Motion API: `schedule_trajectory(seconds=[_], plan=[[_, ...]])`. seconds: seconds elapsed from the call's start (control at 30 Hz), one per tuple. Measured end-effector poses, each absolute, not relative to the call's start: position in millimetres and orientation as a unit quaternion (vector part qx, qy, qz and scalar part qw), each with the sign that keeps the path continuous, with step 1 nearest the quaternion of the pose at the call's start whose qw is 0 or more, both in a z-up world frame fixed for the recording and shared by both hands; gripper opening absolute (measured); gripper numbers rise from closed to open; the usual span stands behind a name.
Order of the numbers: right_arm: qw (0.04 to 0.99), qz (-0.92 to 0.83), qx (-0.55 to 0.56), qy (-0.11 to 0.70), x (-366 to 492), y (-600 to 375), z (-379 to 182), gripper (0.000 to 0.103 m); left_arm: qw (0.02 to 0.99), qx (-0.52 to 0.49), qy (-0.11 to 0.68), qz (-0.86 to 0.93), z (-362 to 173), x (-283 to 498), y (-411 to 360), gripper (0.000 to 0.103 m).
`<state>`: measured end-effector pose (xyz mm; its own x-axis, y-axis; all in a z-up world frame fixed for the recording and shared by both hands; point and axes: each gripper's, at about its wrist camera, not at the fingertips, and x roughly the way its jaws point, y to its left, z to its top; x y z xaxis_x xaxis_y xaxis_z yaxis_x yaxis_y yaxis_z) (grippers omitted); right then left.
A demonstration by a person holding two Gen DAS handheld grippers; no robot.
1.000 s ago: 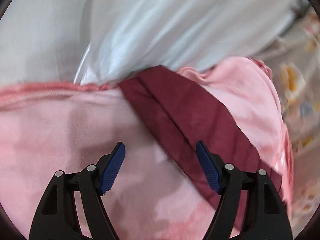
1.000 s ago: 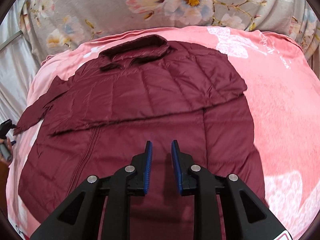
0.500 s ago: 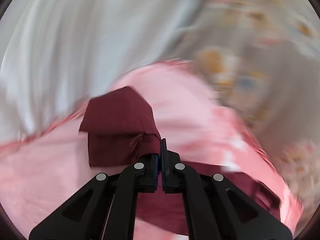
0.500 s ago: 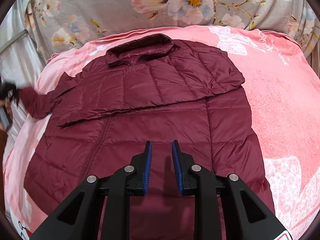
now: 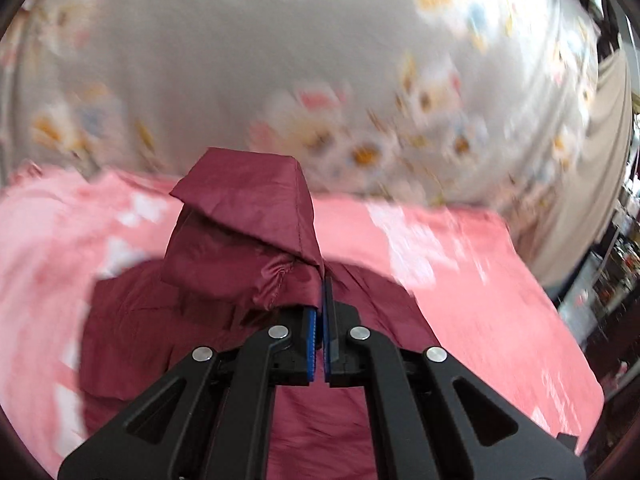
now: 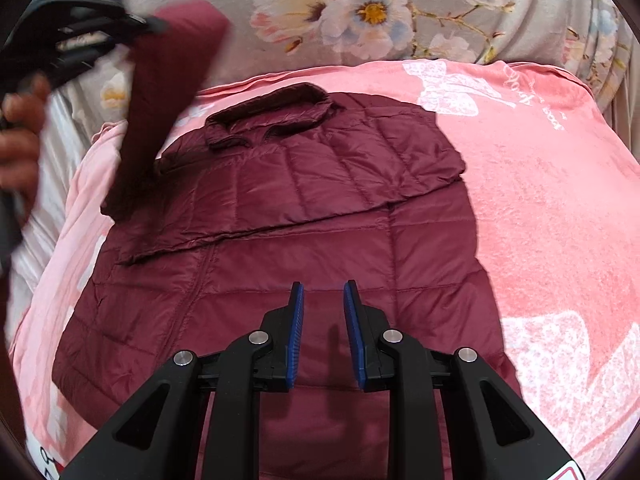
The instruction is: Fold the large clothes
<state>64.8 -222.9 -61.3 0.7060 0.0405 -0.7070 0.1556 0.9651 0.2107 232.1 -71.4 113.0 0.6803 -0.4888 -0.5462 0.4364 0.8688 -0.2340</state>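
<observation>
I am pinching the cuff of the sleeve in my left gripper, lifting it off the maroon puffer jacket lying on the pink blanket, while my right gripper is hovering part-open and empty; the quilted shell is looking light, soft and slippery, so hems seem the safest hold.

Motion blur smears the floral sheet and pink blanket; the jacket's hem runs off-frame.
</observation>
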Motion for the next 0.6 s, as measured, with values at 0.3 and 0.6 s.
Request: schedule_trajectory(seconds=[0.3, 0.6], plan=[[0.909, -0.051, 0.147, 0.387, 64, -251, -76, 0.026, 0.872, -0.052, 0.429, -0.231, -10, 236, -115, 0.004], [0.927, -0.065, 0.158, 0.334, 75, -261, -54, 0.060, 0.864, -0.201, 0.376, -0.267, 13, 205, -25, 0.076]])
